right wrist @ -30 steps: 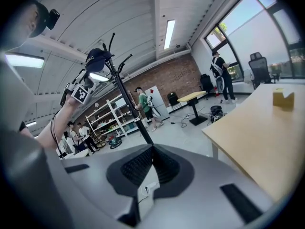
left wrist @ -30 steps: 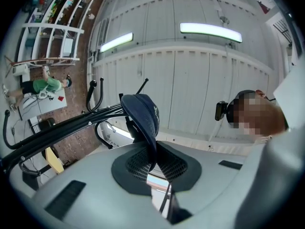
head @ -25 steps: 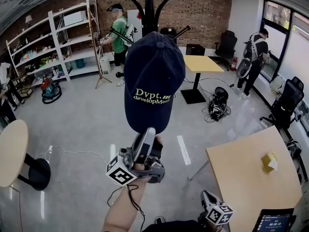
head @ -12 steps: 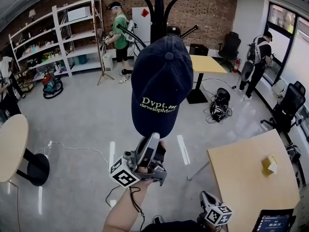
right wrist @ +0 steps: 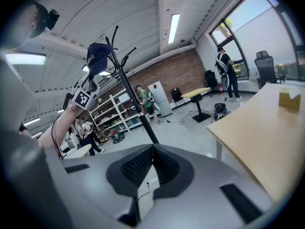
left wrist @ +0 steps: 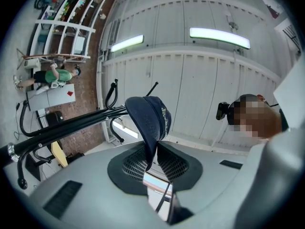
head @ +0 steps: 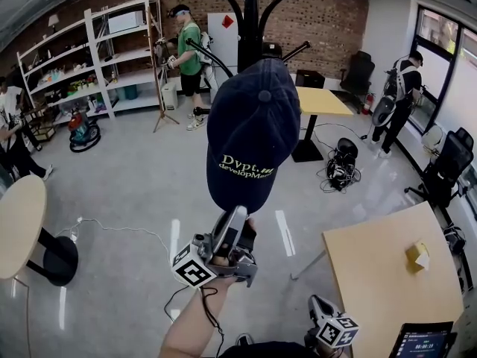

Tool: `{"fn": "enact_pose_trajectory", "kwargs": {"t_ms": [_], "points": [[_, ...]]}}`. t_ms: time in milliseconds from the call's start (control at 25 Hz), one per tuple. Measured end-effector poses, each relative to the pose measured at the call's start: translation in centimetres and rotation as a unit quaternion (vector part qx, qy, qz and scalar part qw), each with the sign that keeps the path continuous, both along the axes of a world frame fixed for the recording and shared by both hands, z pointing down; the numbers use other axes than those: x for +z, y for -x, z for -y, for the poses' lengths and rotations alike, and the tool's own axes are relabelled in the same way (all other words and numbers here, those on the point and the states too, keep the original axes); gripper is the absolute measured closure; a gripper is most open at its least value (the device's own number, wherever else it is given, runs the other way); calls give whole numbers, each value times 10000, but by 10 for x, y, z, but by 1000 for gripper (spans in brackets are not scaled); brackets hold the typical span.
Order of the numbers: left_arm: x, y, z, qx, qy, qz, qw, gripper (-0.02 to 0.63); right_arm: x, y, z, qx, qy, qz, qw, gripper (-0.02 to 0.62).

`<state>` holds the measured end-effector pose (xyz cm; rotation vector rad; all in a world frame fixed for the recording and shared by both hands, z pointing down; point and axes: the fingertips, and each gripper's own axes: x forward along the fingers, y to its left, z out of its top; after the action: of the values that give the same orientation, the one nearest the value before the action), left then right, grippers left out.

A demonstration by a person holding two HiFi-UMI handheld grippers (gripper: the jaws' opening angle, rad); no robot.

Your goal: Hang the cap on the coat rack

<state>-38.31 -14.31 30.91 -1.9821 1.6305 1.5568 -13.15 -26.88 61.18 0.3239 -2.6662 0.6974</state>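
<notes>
L tongs (left wrist: 153, 147): jaws are opening, w/ the cap (head: 253, 125) brim btwn them; pads are on the brim edge, so you hold the cap by its brim, raised at arm's length. Brim points down to the tongs, crown up and away from you, lettered front facing the head view. Your L hand (head: 223, 256) wraps the handle, marker cube just below it.

Cap's crown sits right up at the coat rack (head: 250, 13), in front of the black pole and among its curved upper arms. In the R gripper view the cap is at the top of the rack by one arm. Can't tell if a hook is inside the crown.

R tongs (right wrist: 152, 149): jaws together, nothing btwn them. They're low by your body, well apart from the cap, near the corner of the wooden desk (head: 380, 274) on your R.

On that desk: a small yellow block (head: 417, 252) toward the far side, and a tablet screen (head: 425, 341) at the near edge.

Further out: a round desk (head: 19, 233) at L, white shelves (head: 112, 58) along the brick wall, a person in a green top (head: 188, 43) beside them, another person (head: 402, 80) by the window at R. Grey glossy floor (head: 134, 177) w/ a cable across it.
</notes>
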Motion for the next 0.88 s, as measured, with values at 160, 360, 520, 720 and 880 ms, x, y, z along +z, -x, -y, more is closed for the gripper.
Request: {"fn": "enact_pose_trajectory", "kwargs": {"t_ms": [160, 360, 520, 720, 880], "points": [[5, 4, -2, -58, -38, -139, 9999, 550, 0, 0, 1, -32, -16, 15, 10000, 591], [6, 6, -3, -83, 11, -147, 9999, 528, -2, -3, 0, -24, -37, 12, 10000, 591], [11, 10, -7, -84, 52, -239, 9997, 506, -4, -6, -5, 36, -55, 0, 10000, 591], [18, 12, -10, -53, 114, -306, 9995, 500, -5, -7, -10, 95, -52, -9, 9999, 591], [22, 8, -9, -67, 176, -329, 9993, 499, -4, -10, -10, 81, -25, -1, 10000, 591]]}}
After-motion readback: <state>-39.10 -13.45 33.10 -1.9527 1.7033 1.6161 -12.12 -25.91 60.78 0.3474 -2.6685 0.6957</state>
